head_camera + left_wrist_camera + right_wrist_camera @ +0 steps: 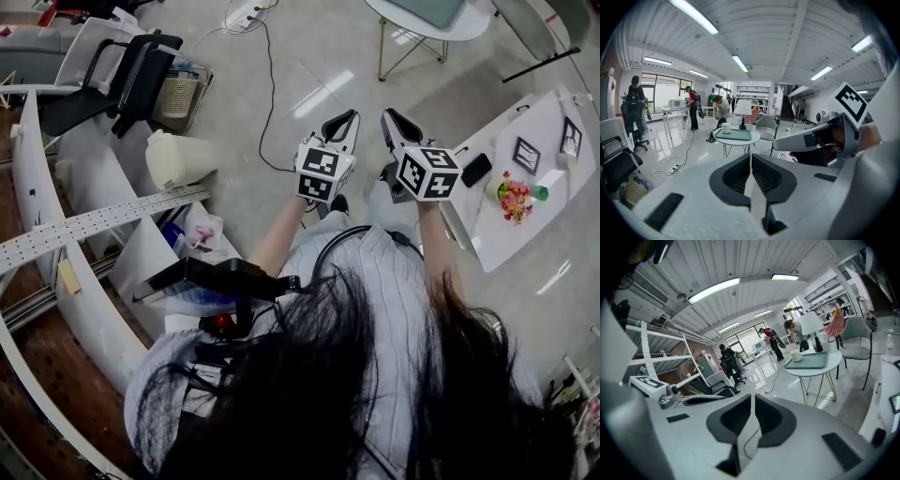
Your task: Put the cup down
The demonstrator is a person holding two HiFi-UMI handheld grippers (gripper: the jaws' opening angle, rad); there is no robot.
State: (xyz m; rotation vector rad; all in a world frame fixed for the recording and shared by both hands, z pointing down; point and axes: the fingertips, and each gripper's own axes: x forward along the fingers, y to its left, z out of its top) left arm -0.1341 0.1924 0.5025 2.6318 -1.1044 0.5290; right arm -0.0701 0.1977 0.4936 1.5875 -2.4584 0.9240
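Observation:
A white cup (725, 128) stands on a teal tray on a small round table (736, 139), well ahead of both grippers. It shows again as the cup (797, 356) in the right gripper view. My left gripper (750, 157) is shut with nothing between its tips. My right gripper (753, 399) is shut and empty too. In the head view both are held side by side above the floor, the left gripper (343, 120) and the right gripper (388, 118), pointing toward the round table (398, 21). I see no cup in the head view.
A white side table (525, 187) at the right carries a phone (476, 170), flowers (514, 199) and small frames. White shelving (94, 225), a black chair (131, 75) and a white container (173, 157) stand at the left. A cable (270, 84) crosses the floor. Several people stand far back.

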